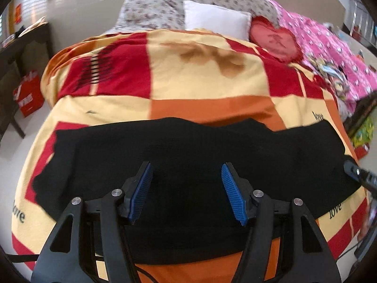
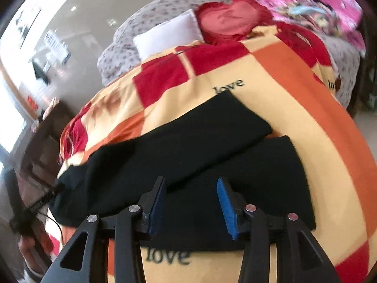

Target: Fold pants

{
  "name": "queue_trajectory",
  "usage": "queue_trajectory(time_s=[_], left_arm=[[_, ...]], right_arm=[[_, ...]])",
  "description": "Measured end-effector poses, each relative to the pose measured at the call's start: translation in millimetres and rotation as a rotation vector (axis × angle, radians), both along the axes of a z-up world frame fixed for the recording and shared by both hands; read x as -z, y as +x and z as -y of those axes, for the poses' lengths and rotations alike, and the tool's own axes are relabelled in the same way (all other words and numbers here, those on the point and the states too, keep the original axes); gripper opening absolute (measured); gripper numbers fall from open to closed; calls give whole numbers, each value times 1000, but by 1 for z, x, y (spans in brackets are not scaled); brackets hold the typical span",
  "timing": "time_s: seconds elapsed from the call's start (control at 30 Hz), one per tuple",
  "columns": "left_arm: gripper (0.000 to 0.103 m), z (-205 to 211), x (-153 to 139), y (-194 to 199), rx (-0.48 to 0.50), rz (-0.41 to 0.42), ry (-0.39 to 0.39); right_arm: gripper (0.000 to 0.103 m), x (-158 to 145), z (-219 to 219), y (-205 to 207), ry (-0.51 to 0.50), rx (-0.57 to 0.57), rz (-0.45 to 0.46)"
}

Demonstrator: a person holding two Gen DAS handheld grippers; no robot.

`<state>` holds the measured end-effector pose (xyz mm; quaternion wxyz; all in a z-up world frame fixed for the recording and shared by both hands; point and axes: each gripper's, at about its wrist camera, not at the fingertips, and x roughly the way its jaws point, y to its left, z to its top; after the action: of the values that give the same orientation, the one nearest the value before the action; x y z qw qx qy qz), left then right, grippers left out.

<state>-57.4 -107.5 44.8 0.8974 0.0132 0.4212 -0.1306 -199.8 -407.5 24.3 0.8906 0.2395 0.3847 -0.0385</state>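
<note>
Nearest, the left gripper [image 1: 186,188] is held with its blue pads spread wide above the black pants [image 1: 188,146], nothing caught between them. The right gripper [image 2: 192,202] is likewise held apart over the same garment, gripping nothing. The pants are laid flat across the near part of a checked red, orange and yellow blanket [image 1: 207,92]. Farther back, a white pillow [image 1: 216,18] and a red heart cushion [image 1: 275,41] are seen.

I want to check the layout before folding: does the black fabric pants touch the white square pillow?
Apart. In the left wrist view, a wide band of the checkered red, orange and yellow blanket lies between the black pants and the white pillow.
</note>
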Motion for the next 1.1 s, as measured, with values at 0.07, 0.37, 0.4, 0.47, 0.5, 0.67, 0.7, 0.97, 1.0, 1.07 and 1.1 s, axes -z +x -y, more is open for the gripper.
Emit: queue_trajectory(time_s=[0.07,0.37,0.4,0.47,0.5,0.67,0.7,0.97,1.0,1.07,1.1], left_arm=[[61,10,1,0,19,4,21],[61,13,6,-1,17,-10,52],[61,11,4,-2,14,-8,46],[61,5,1,-5,9,-3,33],[61,3,0,-7,8,0,27],[61,-5,3,-10,-6,-8,28],[61,-6,5,-10,-9,-18,31],[61,-36,-4,-19,-57,21,90],[61,-42,-5,-18,-70,24,94],[61,-59,-7,-16,-111,36,106],[61,-70,-8,-15,-142,42,111]], right_arm=[[45,7,6,12,44,3,-5],[5,13,26,36,158,33,132],[5,4,23,26,134,23,151],[5,-14,22,3,86,17,178],[5,-22,21,-9,70,14,186],[4,-15,15,-40,3,19,100],[4,-5,16,-38,2,26,64],[19,-30,29,-60,-239,170,-28],[19,-41,28,-63,-228,167,8],[20,-53,21,-60,-221,124,46],[20,-56,13,-55,-234,102,50]])
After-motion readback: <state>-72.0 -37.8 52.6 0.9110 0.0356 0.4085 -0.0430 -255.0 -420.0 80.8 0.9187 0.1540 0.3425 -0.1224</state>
